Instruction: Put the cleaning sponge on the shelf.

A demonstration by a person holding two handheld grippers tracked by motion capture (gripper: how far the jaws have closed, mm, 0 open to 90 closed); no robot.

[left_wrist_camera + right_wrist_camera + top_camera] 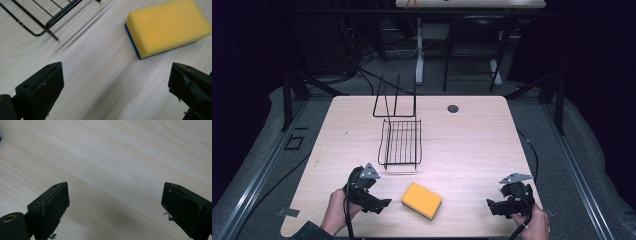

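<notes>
Both grippers (pixel 382 204) (pixel 492 206) low, fingers (pixel 42 85) spread, facing sponge (pixel 422 200).

Black grippers (pixel 382 204) with grey triangular plates, trailing cables, worn black fingers (pixel 41 87).

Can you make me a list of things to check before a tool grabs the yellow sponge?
1. Left tool open wide enough: ok, jaws stand far apart.
2. Right tool open and holding nothing: ok.
3. Sponge lying flat on the table, free of other things: ok.
4. Left tool lined up on the sponge: not ok, in the left gripper view the sponge sits ahead and off to one side.
5. Wire rack out of the way: ok, it stands apart behind the sponge.
6. How squashy the sponge is: cannot tell.
</notes>
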